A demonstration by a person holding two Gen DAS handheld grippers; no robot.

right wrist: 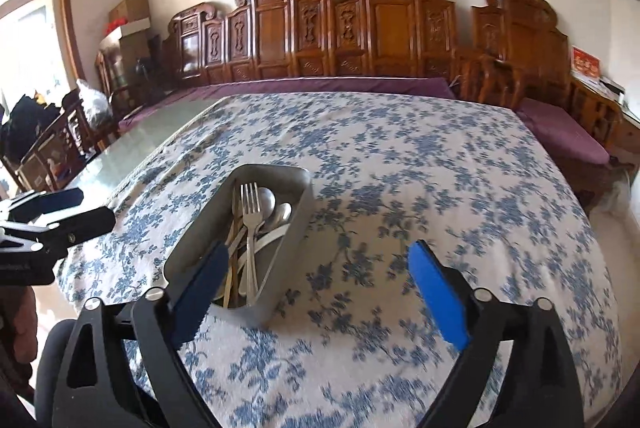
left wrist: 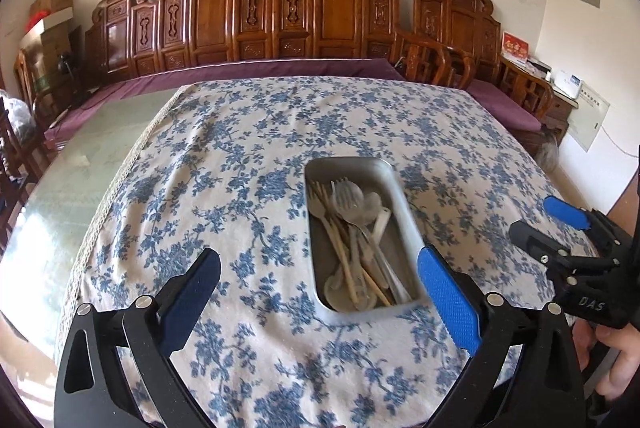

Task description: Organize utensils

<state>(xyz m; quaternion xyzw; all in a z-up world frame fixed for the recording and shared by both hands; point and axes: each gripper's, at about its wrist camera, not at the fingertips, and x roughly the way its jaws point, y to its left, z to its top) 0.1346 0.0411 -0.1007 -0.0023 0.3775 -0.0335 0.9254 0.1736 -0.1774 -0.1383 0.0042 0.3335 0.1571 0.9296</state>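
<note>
A metal tray (left wrist: 394, 183) lies on the blue-flowered tablecloth (left wrist: 240, 163). It holds a heap of utensils (left wrist: 356, 240): a fork, spoons, white ladle spoons and chopsticks. My left gripper (left wrist: 320, 268) is open and empty, hovering just before the tray's near left corner. My right gripper (left wrist: 548, 216) shows at the right, open and empty. In the right wrist view the tray (right wrist: 296, 224) sits left of centre with the fork (right wrist: 251, 224) on top. My right gripper (right wrist: 316, 264) is open over the tray's near end. My left gripper (right wrist: 86, 205) shows at the left edge.
The cloth covers the right part of a glass-topped table (left wrist: 92, 155). Carved wooden benches (left wrist: 256, 15) with purple cushions line the far wall. A wooden chair (left wrist: 436, 61) stands at the far right corner. Boxes (left wrist: 52, 15) are stacked far left.
</note>
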